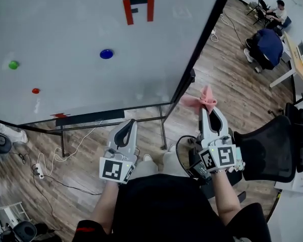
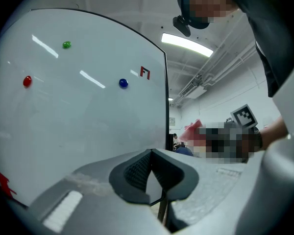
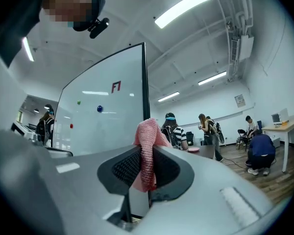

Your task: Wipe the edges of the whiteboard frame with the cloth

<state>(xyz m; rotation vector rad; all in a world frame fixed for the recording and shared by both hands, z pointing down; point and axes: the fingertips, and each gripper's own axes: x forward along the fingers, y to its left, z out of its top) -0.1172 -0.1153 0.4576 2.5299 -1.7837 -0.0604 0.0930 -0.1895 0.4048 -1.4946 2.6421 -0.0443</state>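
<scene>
- The left tool (image 1: pixel 130 123) is held low in front of the person, below the board's bottom edge. Its jaws are closed together with nothing between them (image 2: pixel 151 173).
- The right tool (image 1: pixel 208 110) is beside it, to the right and a little farther out. Its jaws are clamped on a pink cloth (image 1: pixel 201 101), which bunches up past the tips (image 3: pixel 148 146).
- A black office chair (image 1: pixel 272 150) stands on the wooden floor (image 1: pixel 227 69), just right of the right tool.
- The cloth is near the lower right corner of the whiteboard (image 1: pixel 81 44), close to the dark frame edge (image 1: pixel 199 49). Whether the two touch cannot be told.
- On the board are a red magnet (image 1: pixel 36 91), a green magnet (image 1: pixel 13 64), a blue magnet (image 1: pixel 106 54) and a red mark (image 1: pixel 139 10).
- Far right, people (image 1: pixel 266 43) are by a worktop (image 1: pixel 293 59).
</scene>
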